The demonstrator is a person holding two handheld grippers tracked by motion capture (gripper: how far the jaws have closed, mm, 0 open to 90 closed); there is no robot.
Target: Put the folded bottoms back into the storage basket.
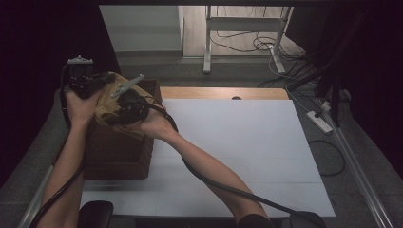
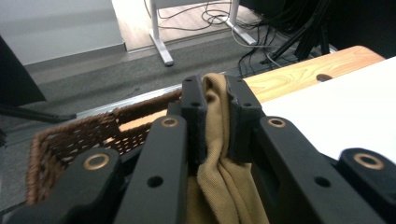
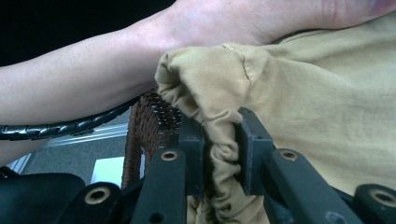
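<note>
A tan cloth (image 1: 105,107) hangs bunched over the brown wicker basket (image 1: 119,152) at the table's left side. My left gripper (image 1: 102,80) is shut on an upper fold of the cloth (image 2: 215,116), which is squeezed between the jaws. My right gripper (image 1: 124,110) is shut on another gathered fold of the same cloth (image 3: 222,140), just beside the left hand. The basket's woven rim (image 2: 70,137) lies under the left jaws, and its dark weave (image 3: 149,126) sits behind the right jaws. The person's left forearm (image 3: 93,70) crosses the right gripper view.
A white sheet (image 1: 237,142) covers the table to the right of the basket, with a wooden table edge (image 1: 223,92) at the back. Beyond the table stand a metal frame (image 1: 242,28) and tangled cables (image 1: 266,45) on the floor. A power strip (image 1: 319,121) lies at the right.
</note>
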